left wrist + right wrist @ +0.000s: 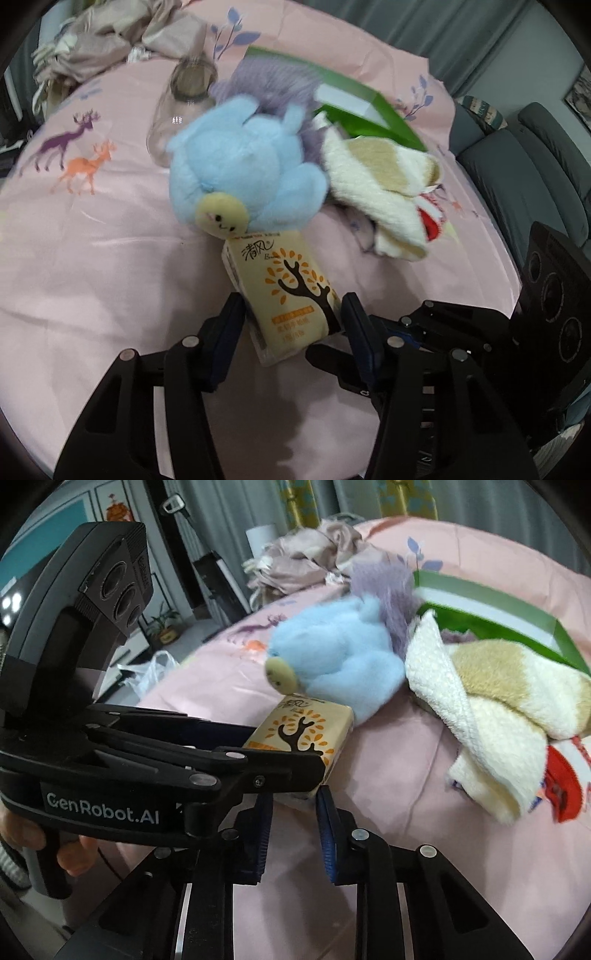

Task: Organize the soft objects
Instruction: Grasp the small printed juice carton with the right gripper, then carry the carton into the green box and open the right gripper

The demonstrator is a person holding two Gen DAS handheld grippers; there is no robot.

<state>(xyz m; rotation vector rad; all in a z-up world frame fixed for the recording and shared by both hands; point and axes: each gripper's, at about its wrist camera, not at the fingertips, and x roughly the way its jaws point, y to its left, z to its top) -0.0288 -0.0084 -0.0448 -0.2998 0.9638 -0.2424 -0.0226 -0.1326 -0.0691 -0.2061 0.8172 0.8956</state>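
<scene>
1. My left gripper (291,314) sits nearest in its own view, jaws about half open with the tissue pack (284,295) between them; both fingers lie against the pack's sides, so I read it as gripped.
2. My right gripper (291,805) has its jaws narrowed to a slim gap. The lower corner of the tissue pack (299,734) sits just past the tips, with the left gripper's finger (258,768) crossing in front; I cannot tell whether my right pads touch the pack.
3. A hand (44,842) holds the left gripper's handle at the lower left of the right view.
4. The pack lies on the pink bedsheet (92,258), its far end tucked under the blue plush toy (240,166).
5. Right of the toy lies a folded cream and tan towel (384,188), with something red and white (430,218) under its near end.
6. Behind the toy sits a purple fluffy thing (273,85), touching an open green box (362,107).
7. Left of that lies a clear bottle (184,96), blurred.
8. Farthest back, crumpled beige fabric (110,40) is heaped at the bed's edge.
</scene>
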